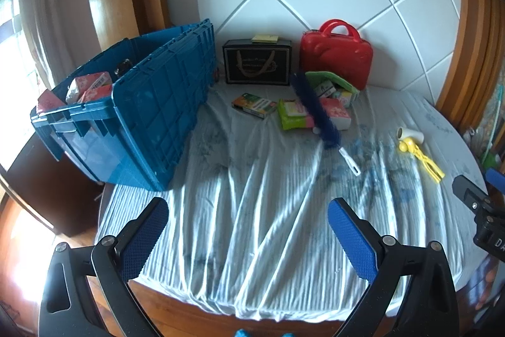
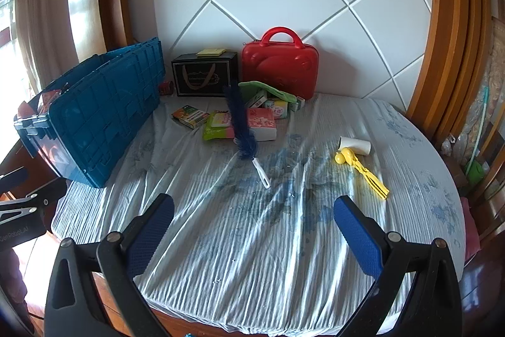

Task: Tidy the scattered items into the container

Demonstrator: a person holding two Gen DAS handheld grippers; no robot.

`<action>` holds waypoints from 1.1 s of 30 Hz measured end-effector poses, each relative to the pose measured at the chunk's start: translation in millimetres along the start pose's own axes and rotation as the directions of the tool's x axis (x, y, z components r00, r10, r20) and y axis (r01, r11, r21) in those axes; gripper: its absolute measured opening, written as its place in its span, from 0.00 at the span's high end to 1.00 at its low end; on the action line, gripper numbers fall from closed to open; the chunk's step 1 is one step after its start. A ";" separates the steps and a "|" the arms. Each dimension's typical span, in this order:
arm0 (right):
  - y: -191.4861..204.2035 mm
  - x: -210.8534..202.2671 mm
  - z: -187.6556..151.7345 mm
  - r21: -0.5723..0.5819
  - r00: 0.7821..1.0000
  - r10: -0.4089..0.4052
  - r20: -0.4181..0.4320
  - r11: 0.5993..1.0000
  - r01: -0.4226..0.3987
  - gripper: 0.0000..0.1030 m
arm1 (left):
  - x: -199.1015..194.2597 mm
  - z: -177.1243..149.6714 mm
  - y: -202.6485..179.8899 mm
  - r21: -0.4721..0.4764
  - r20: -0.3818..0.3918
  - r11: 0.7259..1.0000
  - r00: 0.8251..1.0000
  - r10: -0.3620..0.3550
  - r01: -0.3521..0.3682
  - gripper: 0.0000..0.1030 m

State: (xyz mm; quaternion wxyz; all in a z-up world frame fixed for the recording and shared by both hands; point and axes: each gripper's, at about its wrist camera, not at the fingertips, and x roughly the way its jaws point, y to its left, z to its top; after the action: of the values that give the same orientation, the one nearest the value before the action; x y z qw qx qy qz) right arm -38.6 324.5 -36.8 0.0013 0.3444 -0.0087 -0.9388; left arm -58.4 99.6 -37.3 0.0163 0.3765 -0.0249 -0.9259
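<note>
A blue plastic crate (image 1: pixel 151 103) (image 2: pixel 94 116) stands at the left edge of the bed, with pink packets (image 1: pixel 91 86) inside. Scattered on the sheet lie a dark blue duster (image 1: pixel 318 112) (image 2: pixel 241 122), a green and orange box (image 1: pixel 254 105) (image 2: pixel 190 115), a green wipes pack (image 1: pixel 292 116) (image 2: pixel 217 125), a pink tissue pack (image 1: pixel 339 115) (image 2: pixel 263 123), a yellow tong toy (image 1: pixel 421 158) (image 2: pixel 363 168) and a white roll (image 1: pixel 410 134) (image 2: pixel 355 145). My left gripper (image 1: pixel 247 210) and right gripper (image 2: pixel 254 207) both hang open over the near sheet, holding nothing.
A red case (image 1: pixel 336 56) (image 2: pixel 281 65) and a black gift box (image 1: pixel 257 62) (image 2: pixel 204 75) lean against the white padded headboard. A green cloth (image 1: pixel 331 81) (image 2: pixel 268 89) covers small boxes. The wrinkled sheet (image 1: pixel 268 210) reaches a wooden bed edge in front.
</note>
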 end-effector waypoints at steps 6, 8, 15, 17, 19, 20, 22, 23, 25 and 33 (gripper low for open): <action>-25.1 28.3 7.1 0.031 0.999 -0.012 -0.036 0.999 0.013 0.00 | 29.6 18.4 -29.0 0.057 -0.027 0.998 0.999 -0.022 0.023 0.01; -32.2 39.9 11.4 0.043 0.999 -0.020 -0.046 0.999 0.022 0.00 | 46.5 28.8 -35.9 0.064 -0.044 0.997 0.998 -0.032 0.035 0.01; -65.7 101.5 35.5 0.090 0.989 -0.089 -0.116 0.991 0.100 0.00 | 125.1 71.2 -62.4 0.092 -0.104 0.992 0.992 -0.072 0.082 0.01; -75.9 121.1 39.9 0.094 0.982 -0.111 -0.152 0.988 0.126 0.00 | 141.7 80.0 -73.3 0.121 -0.098 0.987 0.991 -0.093 0.105 0.01; -86.2 138.5 41.5 0.105 0.974 -0.133 -0.181 0.983 0.154 0.00 | 156.4 87.5 -87.8 0.156 -0.091 0.981 0.991 -0.100 0.114 0.01; -91.4 147.0 42.1 0.111 0.970 -0.142 -0.195 0.980 0.165 0.00 | 162.7 90.9 -94.6 0.166 -0.094 0.978 0.989 -0.112 0.126 0.01; -102.7 162.8 42.3 0.130 0.964 -0.144 -0.224 0.976 0.176 0.00 | 174.5 97.2 -108.2 0.184 -0.104 0.971 0.985 -0.136 0.154 0.01; -107.4 169.3 42.8 0.132 0.960 -0.144 -0.238 0.975 0.179 0.00 | 180.0 100.0 -115.2 0.193 -0.110 0.967 0.983 -0.148 0.167 0.01; -117.6 181.8 44.7 0.132 0.954 -0.143 -0.262 0.974 0.182 0.00 | 191.2 105.0 -128.3 0.197 -0.114 0.967 0.983 -0.144 0.164 0.01; -171.6 241.9 53.7 0.107 0.941 -0.104 -0.321 0.984 0.145 0.00 | 242.8 113.5 -171.0 0.137 -0.170 0.983 0.981 -0.095 0.119 0.01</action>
State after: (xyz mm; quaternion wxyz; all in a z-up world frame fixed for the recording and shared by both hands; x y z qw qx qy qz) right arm -257.3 494.9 -155.2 -0.0791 0.4886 -0.0475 -0.8676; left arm -313.4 262.2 -135.3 -0.0596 0.4519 -0.0712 -0.8872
